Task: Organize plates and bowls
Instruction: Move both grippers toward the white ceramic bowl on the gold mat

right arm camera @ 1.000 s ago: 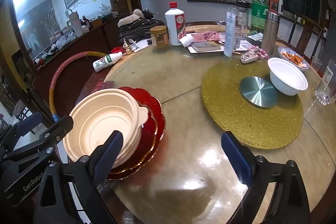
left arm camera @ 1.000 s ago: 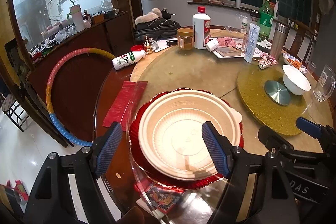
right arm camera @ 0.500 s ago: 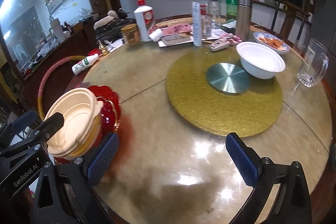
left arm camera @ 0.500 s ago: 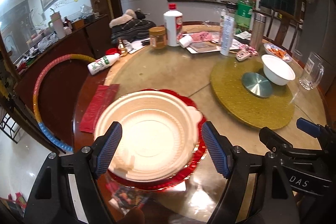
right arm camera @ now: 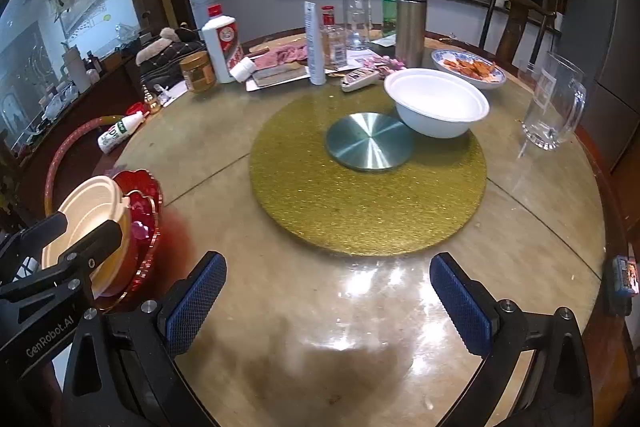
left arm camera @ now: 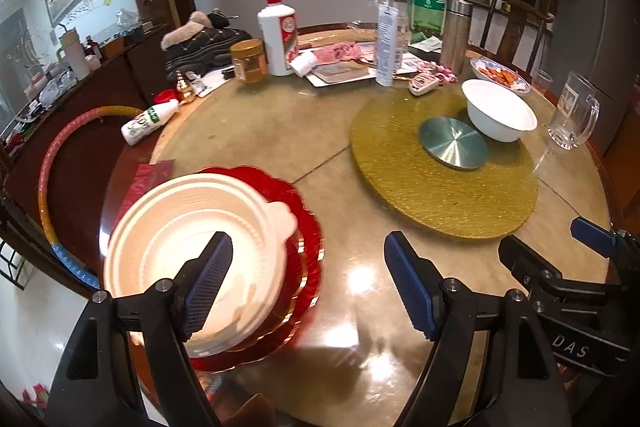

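Observation:
A cream disposable bowl (left arm camera: 192, 239) sits on a red scalloped plate (left arm camera: 304, 227) at the table's near left edge; both also show in the right wrist view, the bowl (right arm camera: 88, 219) and the plate (right arm camera: 144, 199). A white bowl (left arm camera: 498, 109) rests on the gold turntable (left arm camera: 440, 187), far right; it shows in the right wrist view too (right arm camera: 436, 103). My left gripper (left arm camera: 308, 283) is open and empty, just right of the cream bowl. My right gripper (right arm camera: 328, 303) is open and empty over bare table in front of the turntable (right arm camera: 368, 195).
A glass mug (right arm camera: 554, 107) stands at the right edge. A blue-rimmed dish of food (right arm camera: 468, 69), bottles, a steel flask (right arm camera: 410, 23), a jar and papers crowd the far side. A steel disc (right arm camera: 368, 141) lies at the turntable's centre. A hula hoop (left arm camera: 60, 155) leans at the left.
Both grippers have swung right. The cream bowl and red plate have slid left in both views, and the white bowl has come closer to centre. Both stay open.

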Action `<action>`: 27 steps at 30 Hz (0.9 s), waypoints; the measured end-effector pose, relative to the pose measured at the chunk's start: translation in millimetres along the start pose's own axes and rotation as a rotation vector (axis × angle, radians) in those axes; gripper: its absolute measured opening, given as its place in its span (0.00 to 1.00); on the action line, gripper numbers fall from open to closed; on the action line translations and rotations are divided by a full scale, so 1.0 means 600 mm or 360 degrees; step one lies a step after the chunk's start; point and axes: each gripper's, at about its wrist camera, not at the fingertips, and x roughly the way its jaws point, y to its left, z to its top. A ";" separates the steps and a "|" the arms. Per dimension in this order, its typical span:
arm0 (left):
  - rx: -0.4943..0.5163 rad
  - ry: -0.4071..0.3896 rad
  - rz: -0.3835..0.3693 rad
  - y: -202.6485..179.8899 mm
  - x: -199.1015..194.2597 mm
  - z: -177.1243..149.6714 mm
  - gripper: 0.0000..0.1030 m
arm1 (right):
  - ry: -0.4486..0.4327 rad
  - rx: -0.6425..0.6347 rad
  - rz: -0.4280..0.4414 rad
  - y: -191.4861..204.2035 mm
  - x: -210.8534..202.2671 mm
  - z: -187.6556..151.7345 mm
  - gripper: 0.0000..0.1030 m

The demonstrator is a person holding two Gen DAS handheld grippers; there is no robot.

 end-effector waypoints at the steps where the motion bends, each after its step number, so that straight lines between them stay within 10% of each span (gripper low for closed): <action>1: 0.0002 0.0007 -0.0010 -0.008 0.004 0.003 0.76 | 0.0003 0.0000 -0.0015 -0.005 0.002 0.000 1.00; 27: 0.0073 0.0167 -0.0192 -0.210 0.120 0.114 0.76 | 0.0111 0.0460 0.0005 -0.268 0.064 0.056 1.00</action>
